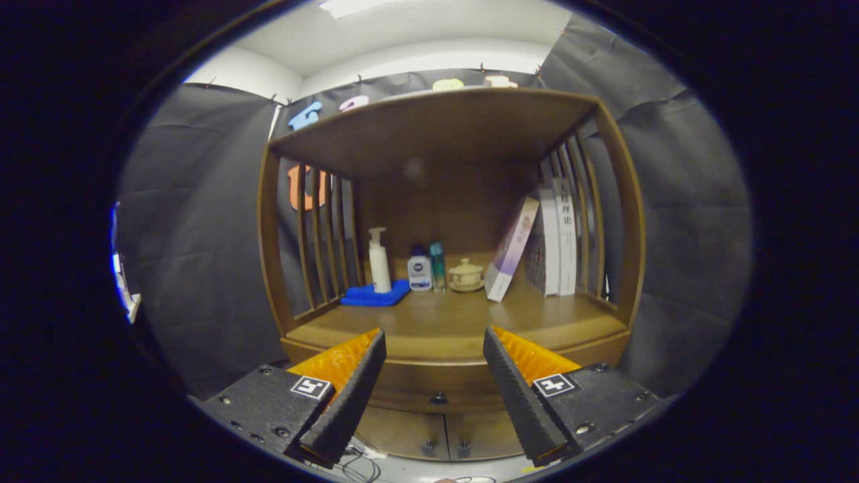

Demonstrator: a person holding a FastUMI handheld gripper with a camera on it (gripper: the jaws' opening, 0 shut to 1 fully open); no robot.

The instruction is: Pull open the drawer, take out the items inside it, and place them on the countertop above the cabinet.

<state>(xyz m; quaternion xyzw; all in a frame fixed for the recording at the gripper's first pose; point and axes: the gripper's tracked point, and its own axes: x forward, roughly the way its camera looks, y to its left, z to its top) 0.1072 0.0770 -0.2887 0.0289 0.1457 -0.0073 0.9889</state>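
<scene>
Gripper view: the gripper is spread wide and grasps nothing, facing a wooden cabinet. The closed drawer, with its knob, lies between the fingers, below the countertop.

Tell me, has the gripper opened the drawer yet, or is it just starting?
Just starting. Nothing looks done: the drawer under the countertop is shut, its knob untouched. In hand: the gripper is open and empty, with the knob ahead between its fingers. Left: pull the drawer open, lift out whatever is inside, and set it on the countertop.
</scene>
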